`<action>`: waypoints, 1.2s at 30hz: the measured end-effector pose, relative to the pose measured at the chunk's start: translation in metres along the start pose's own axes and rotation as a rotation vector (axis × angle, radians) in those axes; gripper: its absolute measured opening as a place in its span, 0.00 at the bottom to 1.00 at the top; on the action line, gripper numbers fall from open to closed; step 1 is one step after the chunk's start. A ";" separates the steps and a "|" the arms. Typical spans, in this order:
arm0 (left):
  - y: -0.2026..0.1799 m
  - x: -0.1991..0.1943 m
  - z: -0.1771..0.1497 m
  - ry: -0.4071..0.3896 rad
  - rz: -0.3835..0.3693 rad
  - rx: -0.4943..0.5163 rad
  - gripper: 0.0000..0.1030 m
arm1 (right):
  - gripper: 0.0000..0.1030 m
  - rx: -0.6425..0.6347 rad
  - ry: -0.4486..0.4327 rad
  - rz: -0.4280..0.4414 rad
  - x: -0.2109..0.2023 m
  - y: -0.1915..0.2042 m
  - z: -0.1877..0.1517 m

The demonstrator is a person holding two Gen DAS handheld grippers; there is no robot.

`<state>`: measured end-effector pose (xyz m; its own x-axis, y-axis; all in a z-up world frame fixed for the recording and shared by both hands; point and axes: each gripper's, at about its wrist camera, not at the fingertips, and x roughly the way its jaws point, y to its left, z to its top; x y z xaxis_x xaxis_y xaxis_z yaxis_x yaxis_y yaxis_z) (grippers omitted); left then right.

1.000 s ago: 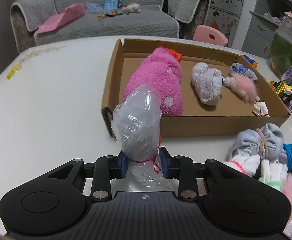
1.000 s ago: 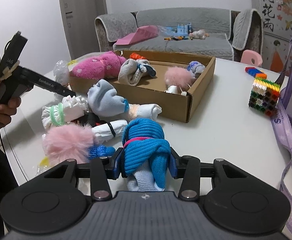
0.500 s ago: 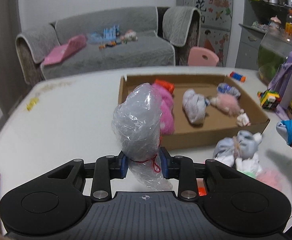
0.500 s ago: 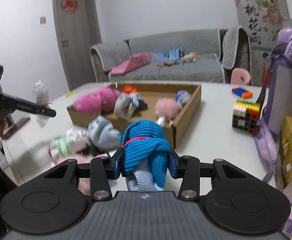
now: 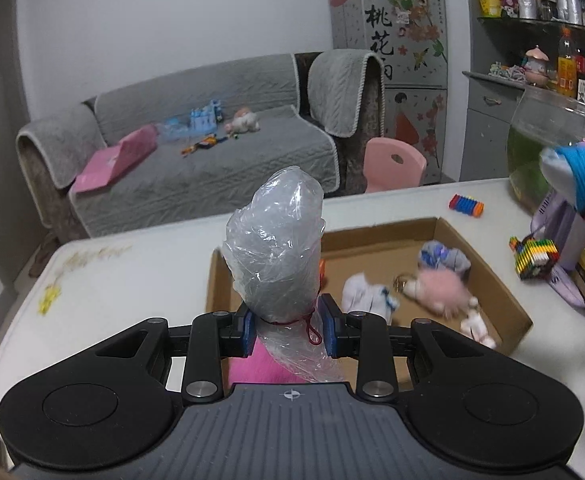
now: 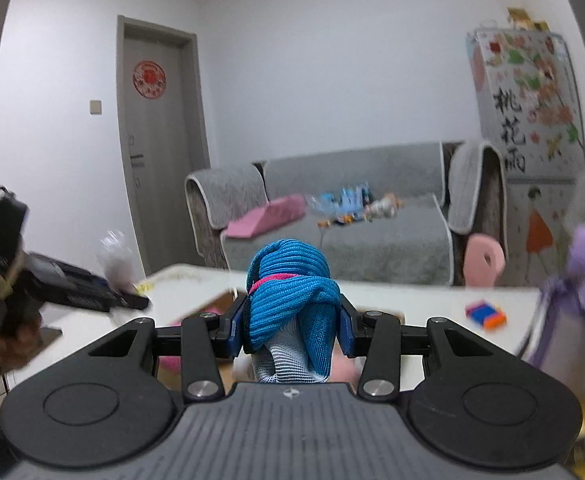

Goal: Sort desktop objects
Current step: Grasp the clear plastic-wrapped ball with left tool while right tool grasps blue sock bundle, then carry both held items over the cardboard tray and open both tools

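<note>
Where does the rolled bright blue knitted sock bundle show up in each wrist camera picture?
Left wrist: the rolled bright blue knitted sock bundle sits at the far right edge, raised above the white table.
Right wrist: bottom centre, clamped in the right gripper.
Shared landmark: the grey quilted sofa behind the table.

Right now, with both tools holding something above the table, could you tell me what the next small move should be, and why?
Probably ease the left tool forward and down over the cardboard box. It is shut on the clear plastic bag, and the box lies just beyond it with bare floor near the white sock bundle. The right tool grips the blue sock bundle.
</note>
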<state>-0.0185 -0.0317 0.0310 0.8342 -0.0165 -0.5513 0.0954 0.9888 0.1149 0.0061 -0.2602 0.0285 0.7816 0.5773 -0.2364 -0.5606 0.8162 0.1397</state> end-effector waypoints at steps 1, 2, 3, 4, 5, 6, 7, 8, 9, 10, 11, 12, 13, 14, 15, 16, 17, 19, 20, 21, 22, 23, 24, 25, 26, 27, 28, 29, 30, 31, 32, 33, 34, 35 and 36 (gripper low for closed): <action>-0.004 0.007 0.005 -0.001 -0.005 0.004 0.37 | 0.39 -0.007 -0.004 -0.002 0.006 -0.001 0.004; -0.007 0.014 0.011 -0.002 -0.008 0.008 0.37 | 0.39 -0.009 -0.007 0.001 0.014 -0.003 0.009; -0.009 0.019 0.014 -0.006 -0.004 0.016 0.37 | 0.39 -0.011 -0.007 0.003 0.021 -0.005 0.013; -0.012 0.025 0.018 -0.009 0.002 0.023 0.37 | 0.39 -0.017 -0.007 0.002 0.029 -0.006 0.016; -0.015 0.032 0.022 -0.009 0.006 0.028 0.37 | 0.39 -0.019 -0.006 0.003 0.032 -0.009 0.017; -0.017 0.037 0.024 -0.008 0.002 0.027 0.37 | 0.39 -0.018 -0.002 0.006 0.038 -0.011 0.018; -0.017 0.043 0.026 -0.012 -0.004 0.024 0.37 | 0.39 -0.021 0.004 0.006 0.047 -0.013 0.020; -0.018 0.048 0.027 -0.014 -0.008 0.021 0.37 | 0.39 -0.025 0.011 0.006 0.052 -0.013 0.019; -0.018 0.054 0.028 -0.011 -0.012 0.016 0.37 | 0.39 -0.028 0.020 0.008 0.061 -0.015 0.020; -0.017 0.059 0.028 -0.004 -0.016 0.009 0.37 | 0.39 -0.033 0.028 0.009 0.068 -0.015 0.021; -0.018 0.067 0.028 0.006 -0.017 0.008 0.37 | 0.39 -0.040 0.034 0.008 0.073 -0.015 0.020; -0.017 0.072 0.027 0.015 -0.015 0.010 0.37 | 0.39 -0.045 0.042 0.009 0.076 -0.013 0.018; -0.017 0.079 0.027 0.028 -0.017 0.004 0.37 | 0.39 -0.047 0.050 0.012 0.080 -0.013 0.017; -0.014 0.083 0.026 0.035 -0.029 -0.008 0.37 | 0.39 -0.047 0.062 0.012 0.085 -0.013 0.015; -0.012 0.089 0.025 0.042 -0.047 -0.026 0.37 | 0.39 -0.045 0.073 0.011 0.090 -0.012 0.012; -0.010 0.095 0.024 0.054 -0.057 -0.037 0.37 | 0.39 -0.044 0.083 0.013 0.091 -0.010 0.008; -0.011 0.102 0.022 0.072 -0.055 -0.036 0.37 | 0.39 -0.043 0.094 0.016 0.095 -0.010 0.004; -0.011 0.110 0.019 0.090 -0.060 -0.038 0.37 | 0.39 -0.045 0.119 0.011 0.102 -0.010 -0.003; -0.011 0.113 0.018 0.100 -0.070 -0.039 0.37 | 0.39 -0.046 0.129 0.011 0.104 -0.009 -0.005; -0.013 0.117 0.016 0.109 -0.071 -0.034 0.37 | 0.39 -0.044 0.137 0.011 0.105 -0.008 -0.007; -0.015 0.119 0.014 0.112 -0.064 -0.027 0.37 | 0.39 -0.042 0.144 0.010 0.106 -0.008 -0.009; -0.016 0.121 0.013 0.119 -0.065 -0.022 0.37 | 0.39 -0.041 0.150 0.009 0.107 -0.008 -0.010; -0.017 0.123 0.012 0.127 -0.070 -0.020 0.37 | 0.39 -0.038 0.156 0.007 0.107 -0.009 -0.011; -0.018 0.125 0.010 0.132 -0.070 -0.018 0.37 | 0.39 -0.033 0.162 0.006 0.109 -0.008 -0.009; -0.019 0.126 0.009 0.134 -0.067 -0.014 0.37 | 0.39 -0.029 0.169 0.003 0.111 -0.008 -0.009; -0.019 0.127 0.009 0.138 -0.069 -0.012 0.37 | 0.39 -0.029 0.173 -0.002 0.111 -0.007 -0.010; -0.020 0.128 0.008 0.143 -0.075 -0.011 0.37 | 0.39 -0.028 0.180 -0.007 0.112 -0.007 -0.010; -0.022 0.130 0.007 0.146 -0.077 -0.008 0.37 | 0.39 -0.028 0.188 -0.010 0.116 -0.006 -0.011; -0.023 0.131 0.006 0.148 -0.073 -0.001 0.37 | 0.39 -0.029 0.193 -0.014 0.116 -0.006 -0.012; -0.025 0.132 0.005 0.150 -0.072 0.007 0.37 | 0.39 -0.029 0.199 -0.014 0.119 -0.005 -0.012; -0.026 0.134 0.005 0.156 -0.076 0.010 0.37 | 0.39 -0.028 0.206 -0.016 0.121 -0.005 -0.013; -0.027 0.136 0.004 0.162 -0.080 0.011 0.37 | 0.40 -0.026 0.213 -0.019 0.123 -0.005 -0.013; -0.028 0.137 0.004 0.165 -0.079 0.011 0.37 | 0.40 -0.025 0.218 -0.023 0.125 -0.005 -0.014; -0.030 0.139 0.004 0.167 -0.076 0.012 0.37 | 0.40 -0.022 0.226 -0.026 0.127 -0.006 -0.014; -0.030 0.140 0.004 0.168 -0.076 0.011 0.37 | 0.40 -0.019 0.234 -0.031 0.131 -0.007 -0.015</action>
<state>0.0977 -0.0645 -0.0465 0.7219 -0.0651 -0.6889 0.1617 0.9839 0.0765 0.1076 -0.1906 -0.0180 0.7151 0.5293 -0.4566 -0.5445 0.8314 0.1111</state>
